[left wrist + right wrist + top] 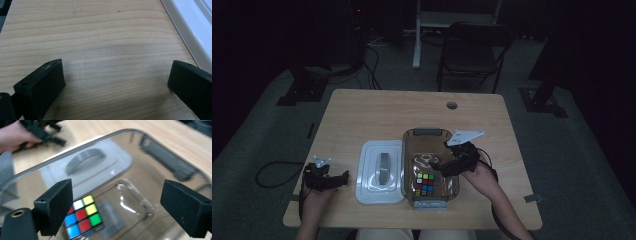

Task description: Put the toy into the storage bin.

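1. The puzzle cube [425, 184] sits on the floor of the clear box [408, 150]. It lies near the end of the box that is close to me. Its little squares are red, blue, green, yellow and white.

2. From my right gripper view I look down on the cube [82, 216] through the open top of the box [75, 150]. Nothing is touching the cube.

3. My right gripper [443, 166] hangs over the box, just past the cube and toward the box's right wall. Its jaws stand wide apart. There is nothing between them, and they do not touch the cube.

4. My right hand [479, 175] holds that gripper from the right side of the box.

5. The box stands on the wooden table [362, 110]. It has a grey latch at each short end.

6. The white lid [381, 172] lies flat on the table, just to the left of the box. Its grey handle faces up. The lid is off the box.

7. My left gripper [343, 176] is down by the table, left of the lid, close to the lid's edge. Its jaws are wide open too, with bare wood [100, 50] between them.

8. In my left gripper view the lid's white rim [190, 30] runs along the right side, just beside one jaw.

9. My left hand [319, 192] is near the front edge of the table.

10. Behind the table stands a dark chair [472, 50] on the grey floor.
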A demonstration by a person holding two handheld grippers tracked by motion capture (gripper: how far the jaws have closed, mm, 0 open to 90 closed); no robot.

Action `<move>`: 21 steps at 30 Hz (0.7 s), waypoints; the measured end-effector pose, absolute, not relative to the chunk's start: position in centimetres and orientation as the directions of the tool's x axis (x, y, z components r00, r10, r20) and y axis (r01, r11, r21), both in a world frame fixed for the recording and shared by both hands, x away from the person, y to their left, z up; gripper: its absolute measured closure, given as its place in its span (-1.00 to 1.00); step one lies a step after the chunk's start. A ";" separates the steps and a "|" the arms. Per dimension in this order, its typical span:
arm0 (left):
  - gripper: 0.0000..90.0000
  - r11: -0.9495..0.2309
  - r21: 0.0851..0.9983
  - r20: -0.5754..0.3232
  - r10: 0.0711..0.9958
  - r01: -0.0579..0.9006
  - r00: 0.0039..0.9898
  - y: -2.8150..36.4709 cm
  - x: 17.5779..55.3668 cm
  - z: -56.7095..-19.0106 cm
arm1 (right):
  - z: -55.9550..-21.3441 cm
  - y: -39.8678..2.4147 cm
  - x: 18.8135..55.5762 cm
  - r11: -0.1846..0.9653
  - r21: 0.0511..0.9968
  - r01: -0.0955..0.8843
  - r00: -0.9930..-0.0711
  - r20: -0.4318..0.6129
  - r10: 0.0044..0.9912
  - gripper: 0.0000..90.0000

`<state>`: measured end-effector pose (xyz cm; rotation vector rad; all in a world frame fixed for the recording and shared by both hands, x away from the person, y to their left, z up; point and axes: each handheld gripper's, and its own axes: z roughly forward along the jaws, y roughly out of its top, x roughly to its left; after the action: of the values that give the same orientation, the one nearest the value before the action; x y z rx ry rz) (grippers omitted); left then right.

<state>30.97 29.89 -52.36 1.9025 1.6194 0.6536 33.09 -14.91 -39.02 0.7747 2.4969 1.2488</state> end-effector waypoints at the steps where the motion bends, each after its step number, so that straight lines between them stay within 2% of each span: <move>1: -0.97 -0.119 0.685 0.011 0.988 0.719 0.154 29.9 31.0 -52.4 | -39.1 -15.2 33.1 0.479 0.803 0.355 -0.822 0.024 0.569 -0.75; 8: -0.97 -0.119 0.686 0.011 0.988 0.717 0.153 29.9 31.0 -52.4 | -40.0 -17.1 33.0 0.393 0.839 0.376 -0.752 0.028 0.659 -0.75; 21: -0.97 -0.121 0.684 0.012 0.988 0.719 0.155 29.9 31.0 -52.4 | -41.3 -21.3 32.3 0.274 0.872 0.406 -0.652 0.067 0.755 -0.75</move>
<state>30.97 29.89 -52.36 1.9023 1.6196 0.6540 32.32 -21.31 -41.32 1.0538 2.1879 1.3322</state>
